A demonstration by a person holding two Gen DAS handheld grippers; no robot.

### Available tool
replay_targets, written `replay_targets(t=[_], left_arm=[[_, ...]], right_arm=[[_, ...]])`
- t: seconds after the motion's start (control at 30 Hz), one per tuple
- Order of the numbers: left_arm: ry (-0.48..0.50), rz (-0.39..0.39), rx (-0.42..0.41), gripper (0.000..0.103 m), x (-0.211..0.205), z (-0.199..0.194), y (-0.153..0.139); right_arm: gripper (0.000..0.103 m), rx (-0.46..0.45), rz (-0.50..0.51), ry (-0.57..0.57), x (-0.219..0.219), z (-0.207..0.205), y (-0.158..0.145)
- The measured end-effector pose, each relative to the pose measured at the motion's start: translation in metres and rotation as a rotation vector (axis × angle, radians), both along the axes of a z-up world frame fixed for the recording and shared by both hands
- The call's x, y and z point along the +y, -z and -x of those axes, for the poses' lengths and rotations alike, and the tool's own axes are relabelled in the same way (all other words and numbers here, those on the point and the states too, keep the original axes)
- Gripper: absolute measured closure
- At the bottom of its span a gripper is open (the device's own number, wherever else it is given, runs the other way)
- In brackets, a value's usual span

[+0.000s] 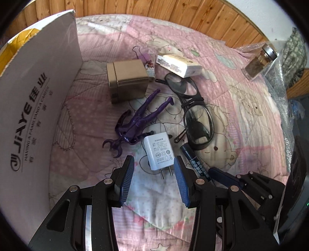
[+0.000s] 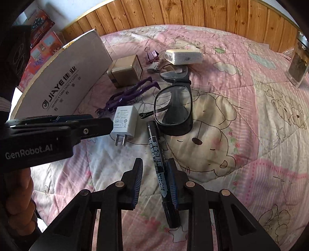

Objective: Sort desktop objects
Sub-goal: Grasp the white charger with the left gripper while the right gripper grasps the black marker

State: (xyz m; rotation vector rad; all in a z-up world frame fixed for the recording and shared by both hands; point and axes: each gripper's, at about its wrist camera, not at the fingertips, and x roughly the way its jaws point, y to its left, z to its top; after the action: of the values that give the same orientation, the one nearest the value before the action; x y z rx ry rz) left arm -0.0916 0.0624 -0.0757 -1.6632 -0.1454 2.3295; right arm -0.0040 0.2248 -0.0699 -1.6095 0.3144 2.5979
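A white charger plug [image 1: 159, 153] lies on the pink quilt, prongs toward me. My left gripper [image 1: 154, 164] is open, its jaws on either side of the plug's prong end, not touching it. It also shows in the right wrist view [image 2: 124, 120]. A black marker pen [image 2: 159, 164] lies between the open jaws of my right gripper [image 2: 154, 168], close against the right pad. Black glasses [image 2: 173, 104], a purple toy figure [image 1: 139, 119], a gold tin box [image 1: 127, 80], a white packet [image 1: 177, 64] and a purple binder clip [image 2: 152, 55] lie beyond.
A large white cardboard box [image 1: 34, 108] marked JIAYE stands open at the left. A glass jar [image 1: 259, 62] stands at the far right by bubble wrap [image 1: 280, 81]. A wooden wall panel [image 2: 173, 13] runs behind the bed.
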Motion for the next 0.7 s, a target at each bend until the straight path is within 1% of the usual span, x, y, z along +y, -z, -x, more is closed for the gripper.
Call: replay_targets(t=[0.03,0.07,0.1,0.2,0.23,0.3,0.37,0.4,0.47,0.5,0.57,0.6,0.7], left_arm=[[-0.002,0.003,-0.007,0.058,0.001,0.004,0.004],[-0.002,-0.006,-0.011,0.054,0.002,0.007,0.008],[-0.003,-0.024,-0.016,0.053,0.004,0.009,0.010],[-0.005,-0.039,-0.032,0.051,0.009,0.012,0.016],[-0.004,-0.034,-0.031,0.051,0.011,0.012,0.017],[0.006,-0.004,-0.007,0.050,0.016,0.010,0.017],[0.023,0.032,0.017,0.049,0.023,0.009,0.016],[0.026,0.039,0.026,0.049,0.024,0.009,0.016],[0.033,0.044,0.047,0.050,0.026,0.008,0.017],[0.034,0.045,0.057,0.053,0.026,0.008,0.016],[0.039,0.042,0.065,0.079,0.026,0.007,0.016],[0.036,0.042,0.061,0.080,0.025,0.008,0.016],[0.020,0.001,0.046,0.080,0.017,0.008,0.016]], right_arm=[[0.075,-0.013,-0.013,0.002,0.001,0.002,0.005],[0.076,-0.017,-0.014,0.001,0.002,0.003,0.009],[0.076,-0.005,-0.012,-0.001,0.003,0.003,0.008],[0.076,-0.013,-0.005,-0.003,0.004,0.004,0.008],[0.076,-0.015,-0.007,-0.006,0.004,0.004,0.008],[0.085,-0.024,-0.015,-0.007,0.004,0.004,0.008],[0.086,-0.032,0.005,0.002,0.007,0.003,0.008],[0.088,-0.034,0.016,0.009,0.009,0.003,0.007],[0.088,-0.035,0.033,0.019,0.011,0.001,0.006],[0.088,-0.033,0.040,0.023,0.012,0.000,0.005],[0.088,-0.026,0.055,0.035,0.016,-0.002,0.003],[0.088,-0.024,0.063,0.041,0.018,-0.002,0.001],[0.088,-0.023,0.076,0.048,0.019,-0.003,-0.001]])
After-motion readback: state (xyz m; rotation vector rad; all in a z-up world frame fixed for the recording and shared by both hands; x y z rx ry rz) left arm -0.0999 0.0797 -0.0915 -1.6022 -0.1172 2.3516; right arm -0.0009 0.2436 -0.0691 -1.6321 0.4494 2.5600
